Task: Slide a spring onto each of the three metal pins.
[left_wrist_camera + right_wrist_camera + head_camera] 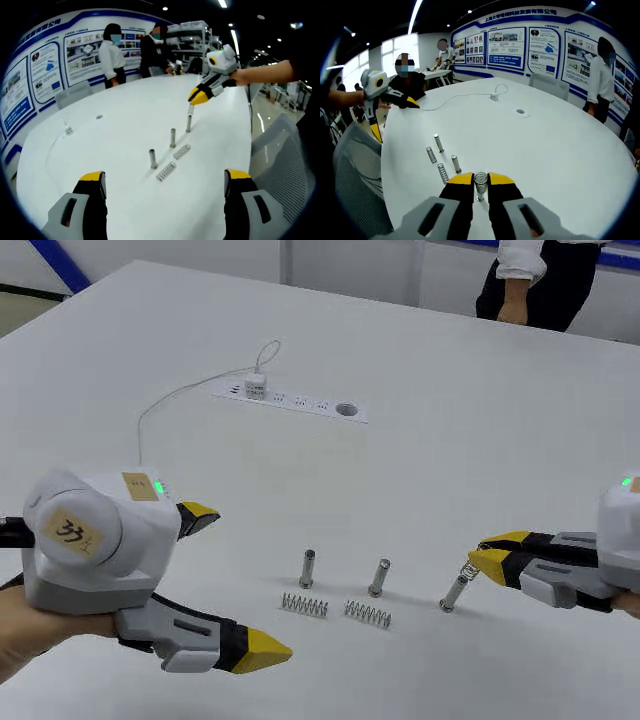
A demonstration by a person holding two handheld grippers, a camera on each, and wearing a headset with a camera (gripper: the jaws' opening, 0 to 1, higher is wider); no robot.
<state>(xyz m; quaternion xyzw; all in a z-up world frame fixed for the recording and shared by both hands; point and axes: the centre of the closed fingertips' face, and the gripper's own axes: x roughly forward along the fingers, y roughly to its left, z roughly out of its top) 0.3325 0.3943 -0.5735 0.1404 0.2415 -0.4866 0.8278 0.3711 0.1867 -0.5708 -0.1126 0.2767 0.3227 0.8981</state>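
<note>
**Right gripper** (480, 175), bottom centre of the right gripper view. The jaws are clenched on a spring (480, 184), which stands upright between the yellow tips with its open bore facing up. In the head view the gripper comes in from the right edge, nearly level, with its tips pointing left. The spring hangs just over the head of the rightmost pin (453, 592). It cannot be told whether the lowest coil has caught the pin head.

**Left gripper** (232, 580), lower left of the head view. The jaws are spread wide and grasp nothing. It hovers above the table (450, 390) with its tips aimed toward the row of parts.

**Remaining parts**, lower centre of the head view. The middle pin (379, 577) and the left pin (307, 568) stand bare. A second spring (367, 614) and a third spring (304, 605) lie flat on the table, one just in front of each.

**Handling (judgement).**
- The springs look light and made of thin wire.
- They would likely squash or flick away under a hard pinch, and roll on the smooth top.
- The best hold is across the coils near one end, leaving the bore and the far end free.
- The pins are slim, stiff and free-standing, so a sideways nudge would probably topple one.
- The spring should be lowered straight down the pin's axis.
</note>
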